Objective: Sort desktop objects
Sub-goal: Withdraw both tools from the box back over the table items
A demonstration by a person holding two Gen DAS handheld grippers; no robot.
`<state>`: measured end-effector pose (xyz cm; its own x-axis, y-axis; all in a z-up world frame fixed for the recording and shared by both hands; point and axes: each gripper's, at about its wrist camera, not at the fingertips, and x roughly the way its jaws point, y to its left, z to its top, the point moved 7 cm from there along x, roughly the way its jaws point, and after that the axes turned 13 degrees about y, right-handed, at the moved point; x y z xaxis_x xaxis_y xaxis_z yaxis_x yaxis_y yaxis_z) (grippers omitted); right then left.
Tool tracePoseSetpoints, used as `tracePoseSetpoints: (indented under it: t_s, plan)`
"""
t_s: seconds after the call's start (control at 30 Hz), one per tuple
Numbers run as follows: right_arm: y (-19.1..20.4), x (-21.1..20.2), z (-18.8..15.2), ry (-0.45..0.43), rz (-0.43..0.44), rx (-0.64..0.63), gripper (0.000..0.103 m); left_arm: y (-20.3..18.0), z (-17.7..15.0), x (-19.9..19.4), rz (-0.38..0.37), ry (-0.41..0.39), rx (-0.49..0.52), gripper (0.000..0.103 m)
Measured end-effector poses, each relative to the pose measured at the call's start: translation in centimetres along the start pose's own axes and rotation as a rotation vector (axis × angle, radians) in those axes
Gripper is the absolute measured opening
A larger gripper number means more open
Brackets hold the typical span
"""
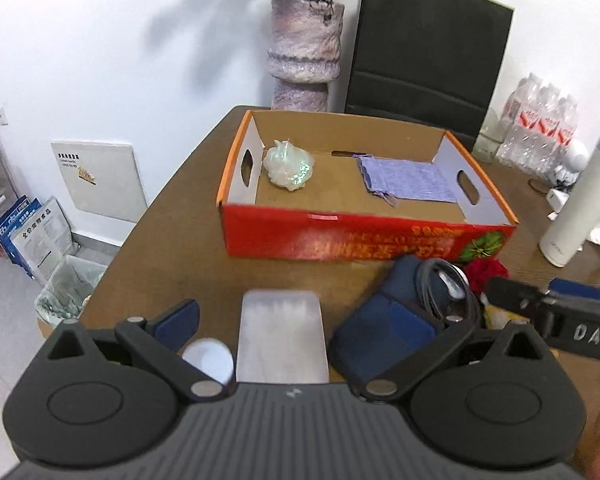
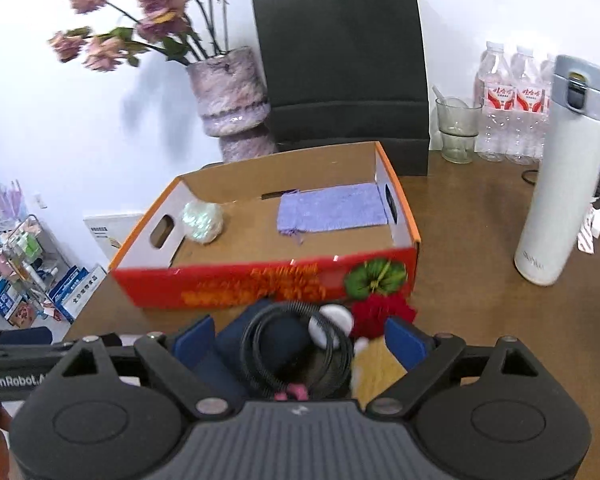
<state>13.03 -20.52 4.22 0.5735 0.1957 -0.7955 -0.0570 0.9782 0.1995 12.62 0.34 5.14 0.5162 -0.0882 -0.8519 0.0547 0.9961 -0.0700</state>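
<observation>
The left tongs (image 1: 288, 320) are spread wide over a flat silvery slab (image 1: 282, 336) on the brown surface (image 1: 172, 248). Beside them, the right tongs (image 2: 300, 340) gape around a coiled black cable (image 2: 292, 348) lying on a navy pouch (image 2: 236, 356). Beyond sits the red cardboard box (image 2: 260, 284), holding an iridescent white ball (image 2: 202, 222) at its left end and a lilac cloth (image 2: 332, 212) at its right.

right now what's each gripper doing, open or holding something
Left gripper: open, holding nothing.
Right gripper: open, holding nothing.
</observation>
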Motion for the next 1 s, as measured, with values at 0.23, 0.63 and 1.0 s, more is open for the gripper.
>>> tracePoseSetpoints:
  t_s: [0.23,0.63,1.0]
  plan:
    - [1.7,-3.1,-4.8,-0.086,-0.021,-0.082,0.092,0.7,-5.7,-2.8,-0.009,-0.087,-0.029,0.103]
    - [1.7,-8.4,-12.5,-0.26,-0.026,-0.124,0.101,1.3,-14.3,-5.0,0.032,-0.149,0.036,0.103]
    - [2.1,-7.7,-18.3,-0.234,0.082,-0.217,0.099,3.1,-16.9,-3.1,0.006,-0.109,0.004,0.103]
